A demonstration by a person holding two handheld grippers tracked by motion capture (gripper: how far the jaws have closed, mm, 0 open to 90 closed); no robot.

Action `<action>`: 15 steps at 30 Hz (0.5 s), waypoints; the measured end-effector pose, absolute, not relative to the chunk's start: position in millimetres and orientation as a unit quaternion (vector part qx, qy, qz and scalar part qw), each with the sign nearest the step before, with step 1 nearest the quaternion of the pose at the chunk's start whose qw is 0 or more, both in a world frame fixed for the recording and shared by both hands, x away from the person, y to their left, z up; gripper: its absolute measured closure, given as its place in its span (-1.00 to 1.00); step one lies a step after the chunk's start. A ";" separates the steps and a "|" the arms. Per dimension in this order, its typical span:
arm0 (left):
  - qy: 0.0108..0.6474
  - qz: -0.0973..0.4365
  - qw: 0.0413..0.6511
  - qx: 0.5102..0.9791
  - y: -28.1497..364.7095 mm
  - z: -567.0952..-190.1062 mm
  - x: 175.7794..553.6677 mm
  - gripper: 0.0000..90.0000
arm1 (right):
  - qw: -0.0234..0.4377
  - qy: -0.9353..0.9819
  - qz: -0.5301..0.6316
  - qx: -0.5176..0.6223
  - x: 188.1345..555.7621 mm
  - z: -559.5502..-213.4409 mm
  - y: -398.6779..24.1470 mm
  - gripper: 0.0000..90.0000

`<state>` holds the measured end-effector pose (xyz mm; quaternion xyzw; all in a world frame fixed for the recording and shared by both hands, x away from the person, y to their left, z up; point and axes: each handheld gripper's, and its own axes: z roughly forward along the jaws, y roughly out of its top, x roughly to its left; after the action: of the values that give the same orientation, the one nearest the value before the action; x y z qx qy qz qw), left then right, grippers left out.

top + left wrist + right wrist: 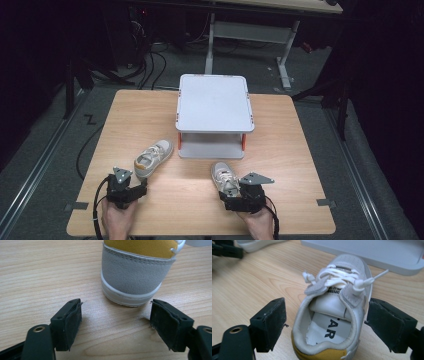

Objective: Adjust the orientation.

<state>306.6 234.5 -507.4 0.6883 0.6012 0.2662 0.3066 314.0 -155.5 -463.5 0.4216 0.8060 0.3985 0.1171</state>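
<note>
shoe insole [325, 327] reads "ar", perhaps part of more.

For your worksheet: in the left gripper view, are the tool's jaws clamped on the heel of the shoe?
No: the left tool stands open, its jaws apart on either side, and the shoe's heel sits ahead of them, untouched.

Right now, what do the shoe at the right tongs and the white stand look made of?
Shoe: grey upper looks like matte suede, going by its napped texture; sole looks like white rubber, laces woven. Stand: probably moulded plastic, smooth pale-grey matte, with orange posts.
</note>
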 end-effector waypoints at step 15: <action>0.600 0.265 0.307 0.690 234.5 -507.4 306.9 -0.45 | 0.150 0.772 0.437 0.437 340.0 -460.4 -215.7 -0.46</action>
<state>306.9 234.5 -507.4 0.6896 0.6000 0.2647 0.3073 340.0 -215.7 -460.4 0.4371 0.7719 0.4367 0.1496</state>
